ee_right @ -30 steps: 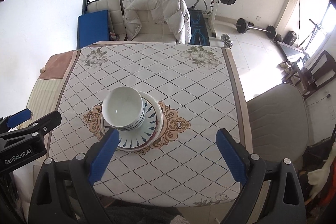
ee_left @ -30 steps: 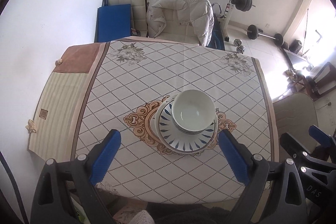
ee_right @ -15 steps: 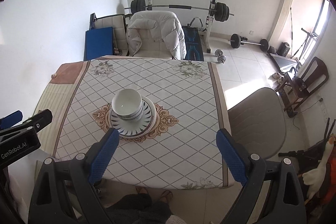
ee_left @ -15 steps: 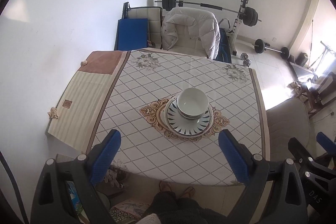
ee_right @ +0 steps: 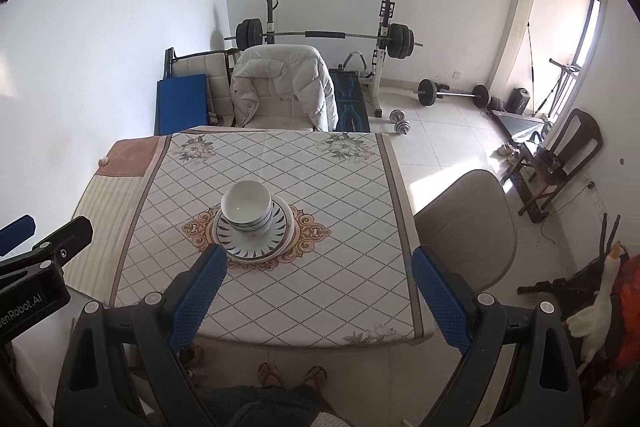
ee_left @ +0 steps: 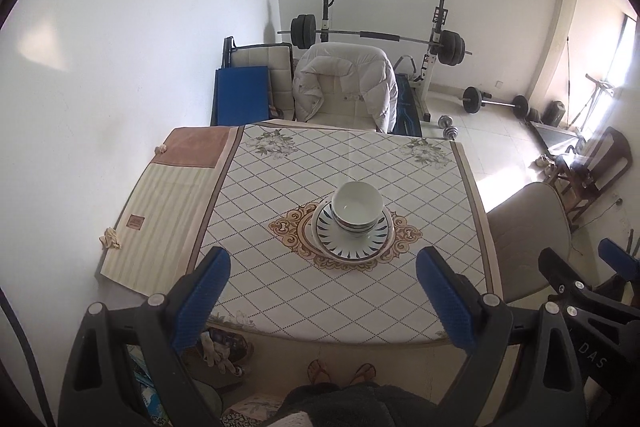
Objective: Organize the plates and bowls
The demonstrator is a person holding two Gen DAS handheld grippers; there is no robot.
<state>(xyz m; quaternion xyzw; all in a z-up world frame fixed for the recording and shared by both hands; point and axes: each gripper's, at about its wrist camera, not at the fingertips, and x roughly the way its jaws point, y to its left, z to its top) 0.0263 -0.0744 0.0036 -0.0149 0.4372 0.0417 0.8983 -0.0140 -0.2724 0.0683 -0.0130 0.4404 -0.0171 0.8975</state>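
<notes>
Both the left gripper (ee_left: 322, 291) and right gripper (ee_right: 320, 291) have pulled back and up from the stacked bowls (ee_left: 357, 205).

You are standing in a room of a home, used for both eating and exercise. A bench (ee_left: 280, 195) under a patterned tablecloth has a chair (ee_left: 344, 87) with a white padded jacket (ee_left: 360, 67) over its back. Behind it, a barbell rack (ee_right: 320, 35) and dumbbells (ee_right: 450, 93) rest on the tiled floor (ee_right: 448, 135).
</notes>
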